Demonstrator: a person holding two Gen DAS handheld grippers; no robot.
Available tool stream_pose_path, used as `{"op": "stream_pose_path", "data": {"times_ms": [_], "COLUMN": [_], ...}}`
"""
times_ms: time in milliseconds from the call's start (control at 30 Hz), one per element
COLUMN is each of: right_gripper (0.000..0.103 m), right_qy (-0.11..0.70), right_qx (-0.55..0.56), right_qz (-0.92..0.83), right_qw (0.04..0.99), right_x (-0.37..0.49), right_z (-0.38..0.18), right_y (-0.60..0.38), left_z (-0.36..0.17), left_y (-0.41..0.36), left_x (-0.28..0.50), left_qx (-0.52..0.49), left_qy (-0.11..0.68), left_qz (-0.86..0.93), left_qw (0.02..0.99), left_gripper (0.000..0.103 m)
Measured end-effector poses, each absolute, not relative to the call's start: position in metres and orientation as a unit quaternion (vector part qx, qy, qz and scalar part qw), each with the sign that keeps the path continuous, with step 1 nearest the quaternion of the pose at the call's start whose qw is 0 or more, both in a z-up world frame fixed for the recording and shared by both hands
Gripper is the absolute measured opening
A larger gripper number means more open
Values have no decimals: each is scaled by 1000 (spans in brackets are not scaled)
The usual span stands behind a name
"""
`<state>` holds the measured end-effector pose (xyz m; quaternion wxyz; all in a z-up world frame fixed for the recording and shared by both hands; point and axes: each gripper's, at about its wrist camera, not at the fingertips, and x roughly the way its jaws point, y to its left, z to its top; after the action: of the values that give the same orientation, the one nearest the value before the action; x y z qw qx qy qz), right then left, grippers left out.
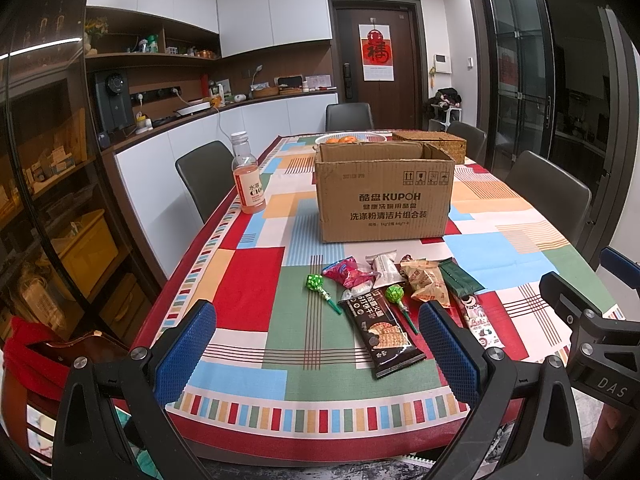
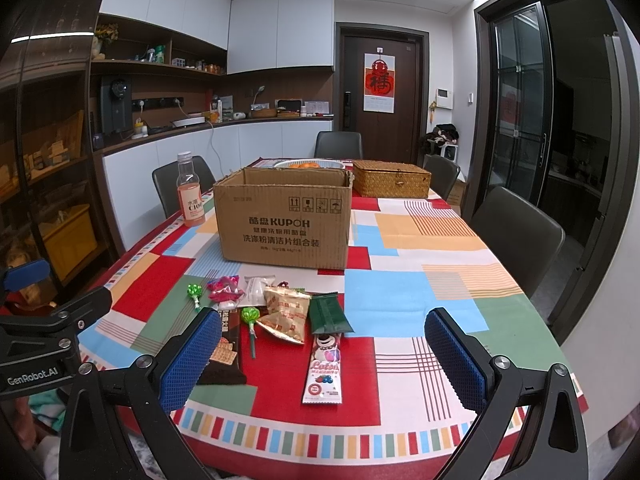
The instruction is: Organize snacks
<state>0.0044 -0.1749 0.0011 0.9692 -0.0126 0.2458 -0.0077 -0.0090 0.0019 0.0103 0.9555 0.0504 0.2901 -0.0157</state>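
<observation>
Snacks lie heaped just before the cardboard box: lollipop, black biscuit pack, green packet. Left gripper and right gripper hover spread, empty. Overlapping wrappers risk a double pickup.

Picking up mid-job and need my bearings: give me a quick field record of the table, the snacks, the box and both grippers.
surface: table with patchwork cloth
box: cardboard box, open top, upright, behind the snacks
snacks: loose cluster in front of the box, none seen boxed; two lollipops, black biscuit pack, green packet, bear-print stick pack
bottle: pink drink bottle, left of box
left gripper: open, holding nothing
right gripper: open, holding nothing
</observation>
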Motion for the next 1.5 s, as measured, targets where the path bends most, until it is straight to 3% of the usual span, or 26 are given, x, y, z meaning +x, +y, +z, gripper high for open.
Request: {"op": "stream_pose_path", "data": {"times_ms": [633,933,1300,1500], "right_gripper": [103,102,102,94], "right_qy": [256,304,383,426], "right_qx": [-12,2,27,33], "right_qz": [-7,6,9,5], "right_qw": [967,953,923,904], "right_x": [11,35,80,102], "right_z": [-2,-25,-61,-81], "right_y": [-174,-180,-190,-197], "left_z": [13,-15,-54,-73], "left_y": [3,-10,-31,-41], "left_x": [0,29,74,99], "left_qx": [55,77,88,92], "left_qy": [300,354,426,459], "left_qz": [-15,-51,-89,-100], "left_qw": [952,931,896,878], "left_gripper": [103,103,91,85]}}
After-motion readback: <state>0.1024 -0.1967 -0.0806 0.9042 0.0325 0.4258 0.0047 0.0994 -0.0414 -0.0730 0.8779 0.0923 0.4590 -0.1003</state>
